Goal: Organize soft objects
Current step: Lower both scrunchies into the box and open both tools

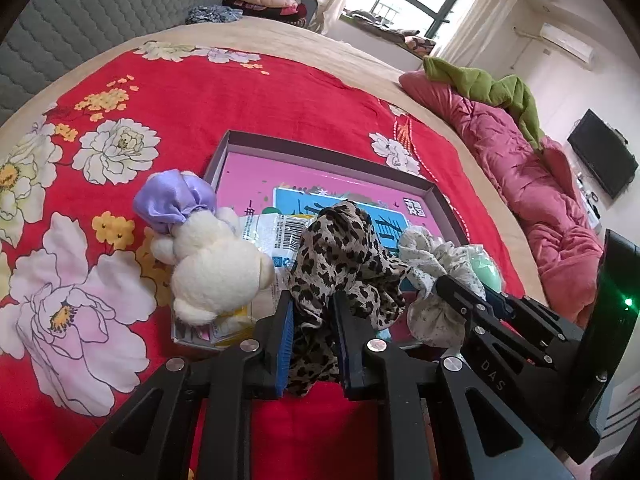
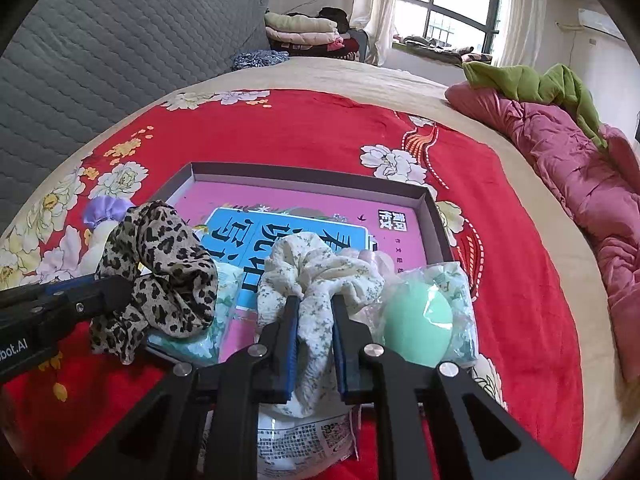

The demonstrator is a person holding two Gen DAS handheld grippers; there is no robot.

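At the box's (image 1: 434,190) near edge, both grippers, left (image 1: 312,300) and right (image 2: 314,304), are clamping scrunchies, leopard (image 1: 340,248) and floral (image 2: 316,268), probably needing release next.

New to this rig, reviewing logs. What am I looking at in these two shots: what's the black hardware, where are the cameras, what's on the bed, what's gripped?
There is no robot here. A person holds two handheld grippers, and each one has a fisheye camera looking forward along its two fingers. The black struts at the bottom of each picture belong to that camera's own gripper.

In the left wrist view, the left gripper has a leopard-print scrunchie between its fingers. In the right wrist view, the right gripper has a cream floral scrunchie between its fingers.

A shallow box with a pink printed bottom lies on a red floral bedspread. A white plush toy lies at its left edge, and a mint-green ball in plastic wrap on the right.
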